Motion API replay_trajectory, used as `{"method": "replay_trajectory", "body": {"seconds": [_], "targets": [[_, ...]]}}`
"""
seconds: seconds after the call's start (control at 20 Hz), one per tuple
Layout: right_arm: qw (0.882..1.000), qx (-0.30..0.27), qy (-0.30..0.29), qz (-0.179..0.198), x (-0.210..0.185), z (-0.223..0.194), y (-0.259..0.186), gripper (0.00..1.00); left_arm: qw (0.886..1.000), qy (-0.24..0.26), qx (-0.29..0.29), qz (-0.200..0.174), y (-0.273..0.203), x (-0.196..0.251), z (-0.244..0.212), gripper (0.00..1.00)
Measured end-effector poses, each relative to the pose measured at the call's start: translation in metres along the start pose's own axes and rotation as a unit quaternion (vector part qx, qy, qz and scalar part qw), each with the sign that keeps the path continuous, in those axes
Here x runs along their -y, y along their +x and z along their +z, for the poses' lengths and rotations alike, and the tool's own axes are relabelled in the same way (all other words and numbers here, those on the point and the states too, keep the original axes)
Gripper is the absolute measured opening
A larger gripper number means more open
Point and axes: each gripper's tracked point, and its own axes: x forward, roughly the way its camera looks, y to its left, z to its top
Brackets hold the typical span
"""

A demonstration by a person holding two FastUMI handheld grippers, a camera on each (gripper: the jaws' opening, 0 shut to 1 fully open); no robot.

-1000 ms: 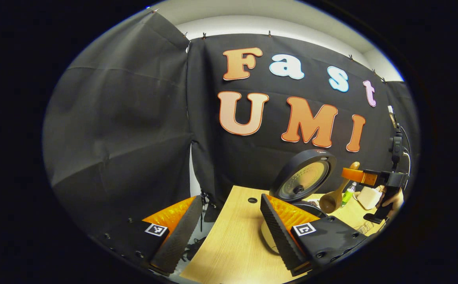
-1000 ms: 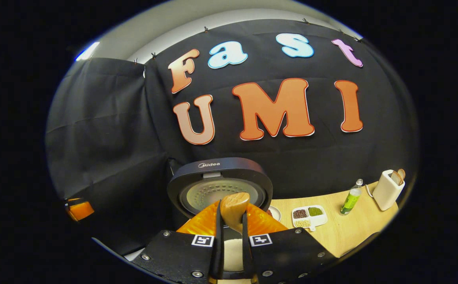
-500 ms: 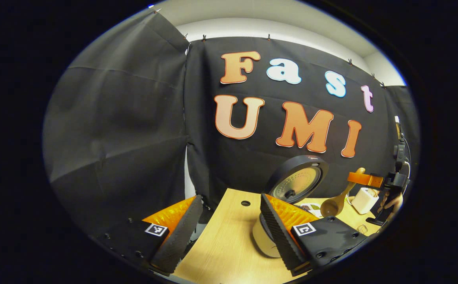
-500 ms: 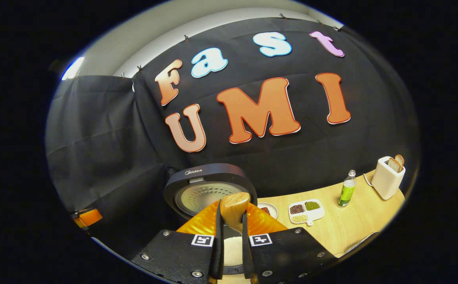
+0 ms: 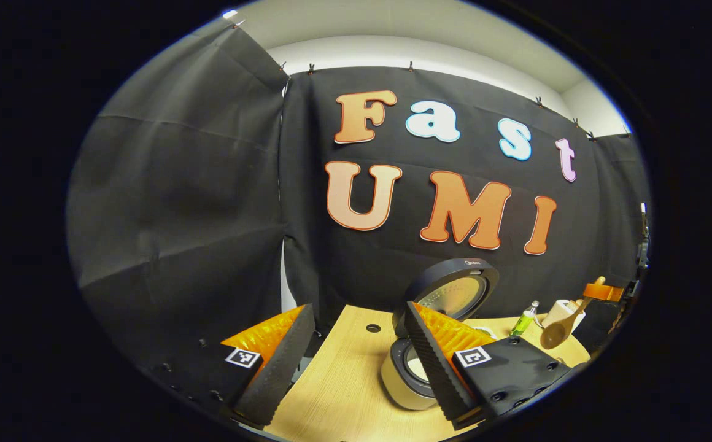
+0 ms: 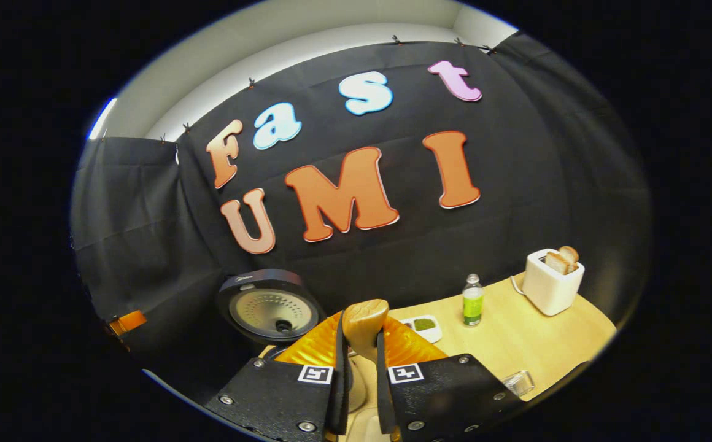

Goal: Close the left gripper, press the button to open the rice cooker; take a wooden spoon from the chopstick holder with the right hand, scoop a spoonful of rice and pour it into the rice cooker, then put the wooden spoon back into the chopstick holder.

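A pale wood-grain table (image 6: 515, 337) carries a white toaster (image 6: 549, 288), a green bottle (image 6: 472, 305) and a dark-lidded rice cooker (image 5: 448, 294).

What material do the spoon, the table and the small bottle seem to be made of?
Spoon: apparently wood, smooth warm brown, held in the right tongs.
Table: pale wood or wood-look laminate; faint grain shows.
Bottle: clear, probably plastic; green liquid shows through.
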Motion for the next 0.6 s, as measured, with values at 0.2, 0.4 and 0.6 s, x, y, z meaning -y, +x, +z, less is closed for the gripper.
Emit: {"method": "replay_trajectory", "body": {"seconds": [0.2, 0.4, 0.6], "targets": [[0.999, 0.008, 0.008, -0.045, 0.064, 0.005, -0.027, 0.18, 1.000, 0.008, 0.004, -0.001, 0.001, 0.015, 0.002, 0.97], [0.997, 0.005, 0.024, -0.072, 0.116, -0.010, -0.045, 0.24, 1.000, 0.006, 0.004, -0.008, 0.001, 0.038, 0.002, 0.97], [0.995, -0.011, 0.028, -0.094, 0.158, -0.041, -0.050, 0.24, 1.000, 0.007, 0.000, -0.007, -0.003, 0.053, -0.003, 0.97]]}}
